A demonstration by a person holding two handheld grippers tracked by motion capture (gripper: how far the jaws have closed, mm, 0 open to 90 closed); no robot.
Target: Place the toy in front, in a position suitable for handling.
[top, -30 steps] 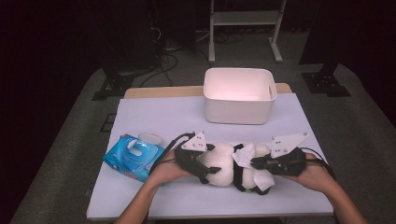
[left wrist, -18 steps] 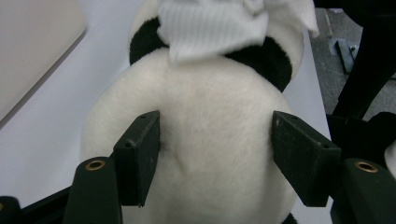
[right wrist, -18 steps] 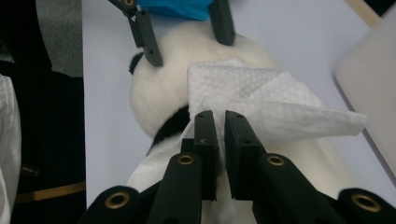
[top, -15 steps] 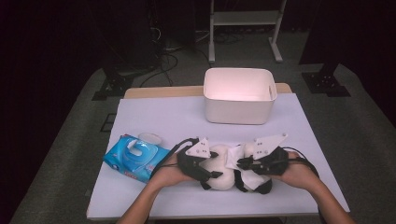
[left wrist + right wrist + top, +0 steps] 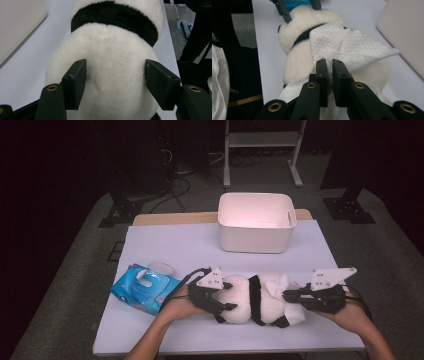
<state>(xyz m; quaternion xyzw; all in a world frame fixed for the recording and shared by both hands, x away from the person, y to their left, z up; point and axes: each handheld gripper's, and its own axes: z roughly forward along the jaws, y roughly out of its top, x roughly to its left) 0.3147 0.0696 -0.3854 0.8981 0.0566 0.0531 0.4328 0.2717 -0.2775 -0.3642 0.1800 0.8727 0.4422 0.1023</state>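
We have the left gripper [image 5: 218, 298] clamped on the panda plush [image 5: 252, 300] near the table's [image 5: 165, 245] front edge; right gripper [image 5: 290, 295] pinches the white wipe [image 5: 352, 47] draped over it.

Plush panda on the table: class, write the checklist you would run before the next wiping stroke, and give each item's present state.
1. Left tongs steady the plush panda: ok. The jaws have just been closing, and the pads press the fur on both sides.
2. Right tongs pinch the white wipe: ok, jaws shut on its edge.
3. Wipe lies on the panda's body: ok.
4. White bin is out of the way: ok, it stands apart behind the panda.
5. Blue wipes pack is out of the way: ok, it lies beside the left hand.
6. Wipe is damp enough: cannot tell.
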